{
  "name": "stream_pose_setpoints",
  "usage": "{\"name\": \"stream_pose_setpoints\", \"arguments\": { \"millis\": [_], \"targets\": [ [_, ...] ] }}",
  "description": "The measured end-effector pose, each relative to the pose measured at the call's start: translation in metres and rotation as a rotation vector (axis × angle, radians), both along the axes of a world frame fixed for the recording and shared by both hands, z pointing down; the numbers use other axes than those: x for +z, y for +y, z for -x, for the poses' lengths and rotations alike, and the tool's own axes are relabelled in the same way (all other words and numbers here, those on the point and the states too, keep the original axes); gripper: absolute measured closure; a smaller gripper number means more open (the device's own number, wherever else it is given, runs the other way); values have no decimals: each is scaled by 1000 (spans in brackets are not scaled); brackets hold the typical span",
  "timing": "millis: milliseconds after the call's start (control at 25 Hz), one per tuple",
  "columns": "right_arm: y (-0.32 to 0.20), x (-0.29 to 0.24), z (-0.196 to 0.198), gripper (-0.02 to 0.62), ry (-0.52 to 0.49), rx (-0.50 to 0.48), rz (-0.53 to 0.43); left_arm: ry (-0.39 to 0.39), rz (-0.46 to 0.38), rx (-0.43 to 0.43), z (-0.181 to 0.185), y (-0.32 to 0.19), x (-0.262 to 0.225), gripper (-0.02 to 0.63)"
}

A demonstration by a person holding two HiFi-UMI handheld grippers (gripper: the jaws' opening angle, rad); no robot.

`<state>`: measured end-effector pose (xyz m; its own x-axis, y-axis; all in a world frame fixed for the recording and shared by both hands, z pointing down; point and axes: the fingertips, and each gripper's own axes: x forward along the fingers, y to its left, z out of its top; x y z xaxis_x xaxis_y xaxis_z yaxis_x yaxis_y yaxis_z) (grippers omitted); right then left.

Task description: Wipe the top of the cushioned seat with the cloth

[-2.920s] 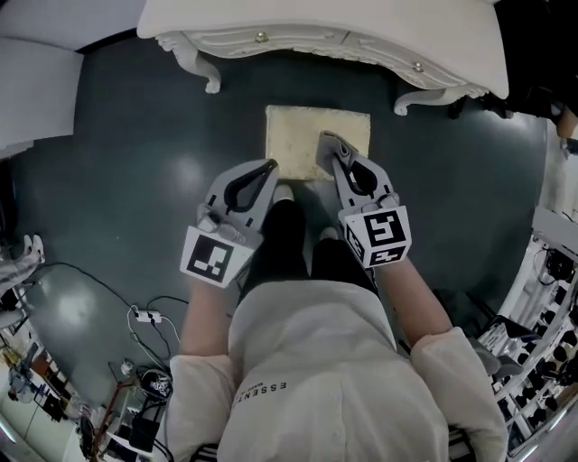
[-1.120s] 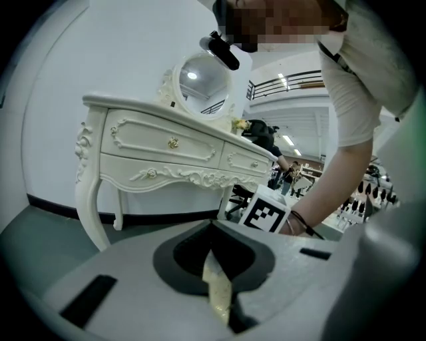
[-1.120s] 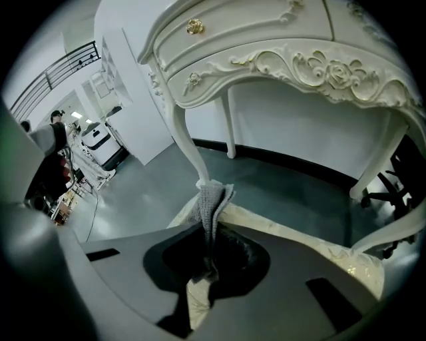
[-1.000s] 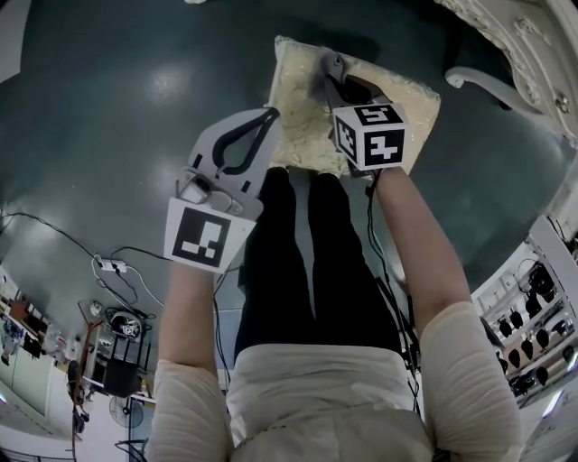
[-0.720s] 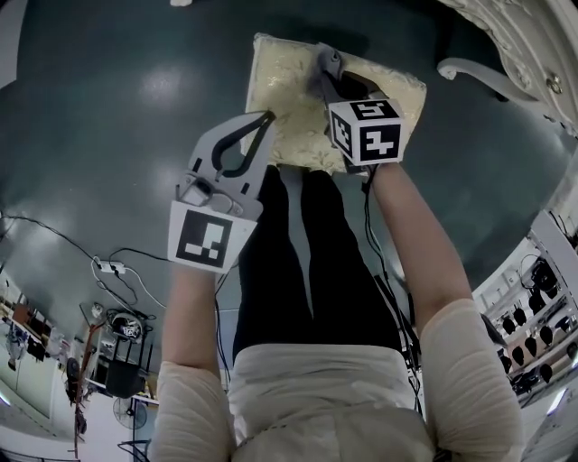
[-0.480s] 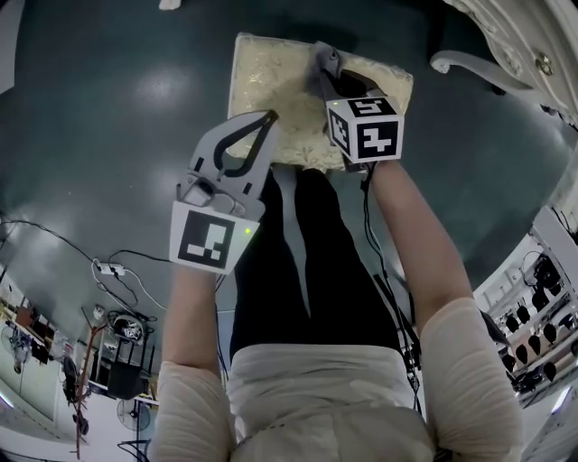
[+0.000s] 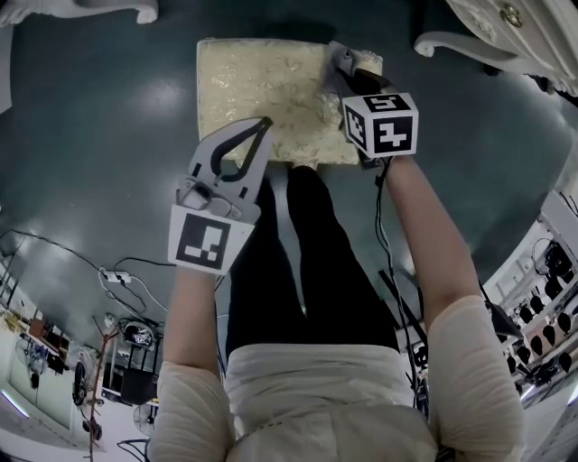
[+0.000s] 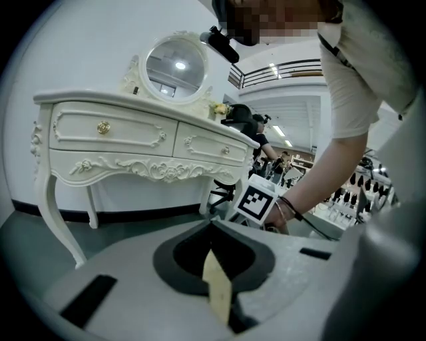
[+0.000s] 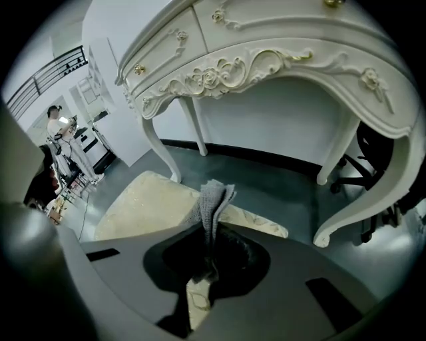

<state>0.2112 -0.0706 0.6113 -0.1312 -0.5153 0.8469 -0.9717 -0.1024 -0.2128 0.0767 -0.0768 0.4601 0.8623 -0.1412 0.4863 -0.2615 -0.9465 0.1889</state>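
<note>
The cushioned seat is a cream, patterned square on the dark floor, just ahead of the person's legs. My right gripper is shut on a folded grey cloth over the seat's far right corner. In the right gripper view the cloth stands up between the jaws, with the seat below and to the left. My left gripper hovers over the seat's near edge, shut, with nothing in it. In the left gripper view its jaws meet at the tip.
A white carved dressing table stands at the far right, one curved leg close to the seat. Another white leg is at the far left. Cables and gear lie on the floor behind on the left. Shelving stands on the right.
The right gripper has carried the cloth from the seat's middle right to its far right corner. The left gripper has stayed near the seat's near edge. The head view has swung, moving the seat leftward.
</note>
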Motion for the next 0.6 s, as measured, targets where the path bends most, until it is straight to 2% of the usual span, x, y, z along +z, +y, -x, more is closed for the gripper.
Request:
{"name": "stream_pose_setpoints", "arguments": {
  "millis": [200,360,600],
  "targets": [
    [21,0,-25,568,11,46,6,-1,-2,35,-24,15,1,606],
    [42,-1,-36,568,15,65,10,28,22,25,-36,27,-6,606],
    [82,-1,-60,568,86,103,124,31,28,46,-45,46,-15,606]
  ]
}}
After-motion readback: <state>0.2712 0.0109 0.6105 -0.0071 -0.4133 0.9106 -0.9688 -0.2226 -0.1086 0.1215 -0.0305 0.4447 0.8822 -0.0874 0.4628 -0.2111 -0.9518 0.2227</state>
